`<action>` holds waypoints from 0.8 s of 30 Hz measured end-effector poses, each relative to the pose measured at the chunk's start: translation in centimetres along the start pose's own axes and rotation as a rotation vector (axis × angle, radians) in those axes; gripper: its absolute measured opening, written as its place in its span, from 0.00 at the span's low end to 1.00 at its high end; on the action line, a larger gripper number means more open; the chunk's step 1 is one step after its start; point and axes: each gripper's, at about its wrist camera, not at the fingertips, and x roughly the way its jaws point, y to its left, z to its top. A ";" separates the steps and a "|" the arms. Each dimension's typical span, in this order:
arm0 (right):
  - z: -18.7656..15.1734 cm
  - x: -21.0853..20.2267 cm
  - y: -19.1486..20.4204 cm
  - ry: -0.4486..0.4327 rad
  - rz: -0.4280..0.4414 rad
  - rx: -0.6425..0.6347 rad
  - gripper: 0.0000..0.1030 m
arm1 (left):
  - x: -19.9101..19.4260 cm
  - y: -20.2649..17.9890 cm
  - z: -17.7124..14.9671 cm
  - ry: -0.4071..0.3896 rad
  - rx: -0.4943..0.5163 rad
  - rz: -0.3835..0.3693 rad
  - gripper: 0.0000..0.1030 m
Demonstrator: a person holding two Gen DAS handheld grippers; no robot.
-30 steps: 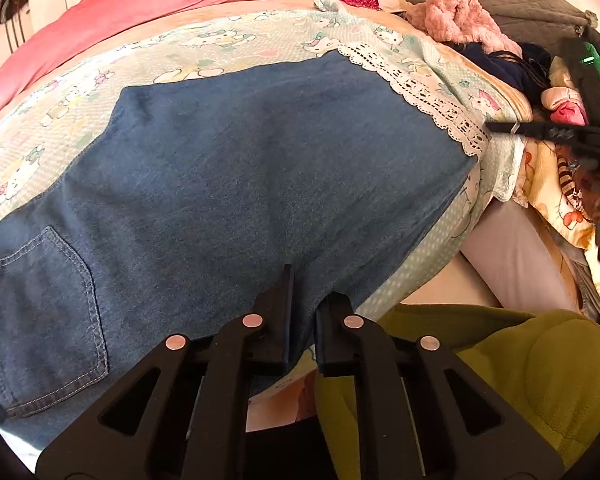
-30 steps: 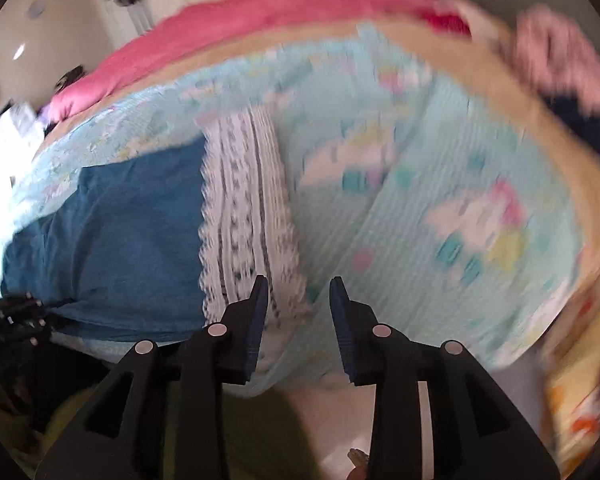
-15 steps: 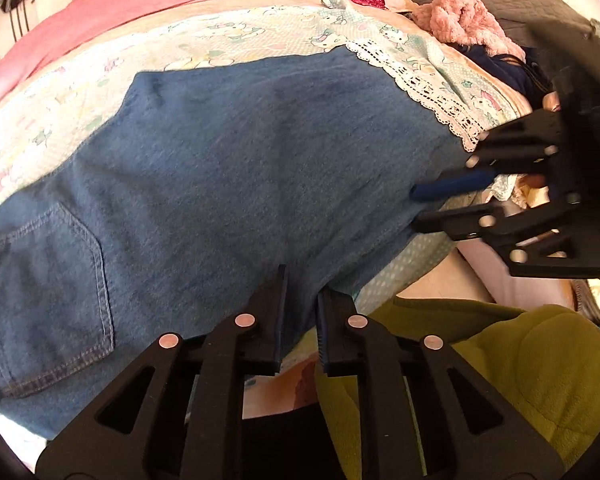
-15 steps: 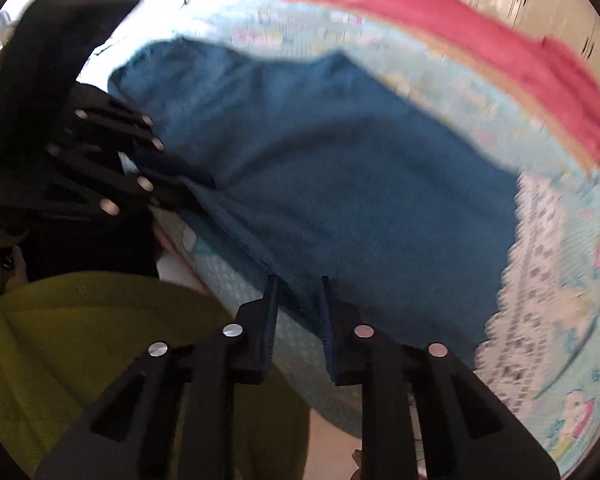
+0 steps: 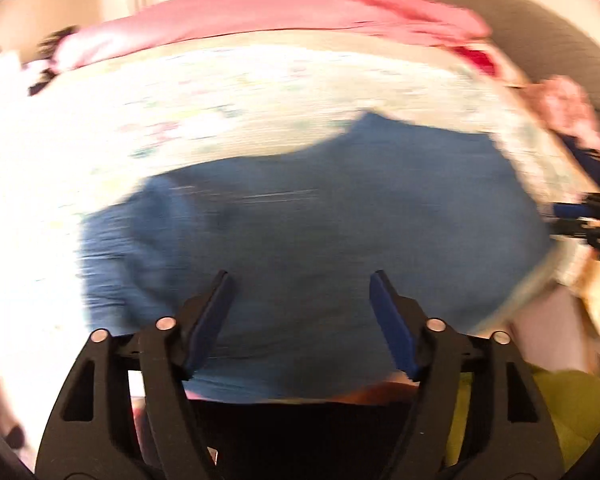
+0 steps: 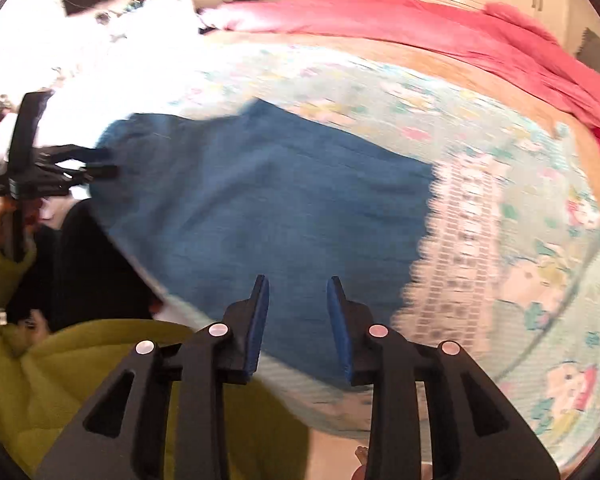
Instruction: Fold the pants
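1. Left gripper shows its two fingers spread wide apart, nothing between the blue pads; beyond and between them lies the denim.
2. Right gripper likewise has its two fingers parted, though by a narrower gap, with no cloth clamped between them.
3. Each gripper also turns up in the other's camera – the left at the left edge of the right wrist view, its tips at the left end of the denim, and the right at the right edge of the left wrist view, just beside the right end.
4. One pair of pants – blue denim – lies flat on the bed, stretched left to right along the near edge. Whether it lies in one layer or more I cannot tell; both views are motion-blurred.
5. One pale sheet with small cartoon prints lies under the pants, and one lace band runs across it, touching the pants' right end.
6. One pink blanket runs along the far side of the bed, well apart from the pants.
7. One fluffy pink garment sits at the right of the left wrist view, near a dark grey cushion.
8. Olive-green clothing of the person fills the near foreground.
9. No container can be made out in either view.
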 end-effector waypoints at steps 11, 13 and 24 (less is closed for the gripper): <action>-1.2 1.6 -2.4 0.081 -0.068 0.118 0.44 | 0.6 2.9 0.7 0.011 -0.098 -0.017 0.66; -0.5 0.6 -2.5 0.032 -0.028 0.138 0.44 | -0.6 2.6 2.0 -0.026 -0.106 -0.069 0.66; 4.1 -0.3 -7.3 -0.141 -0.039 0.265 0.44 | 6.4 -3.9 12.4 0.014 0.044 -0.222 0.71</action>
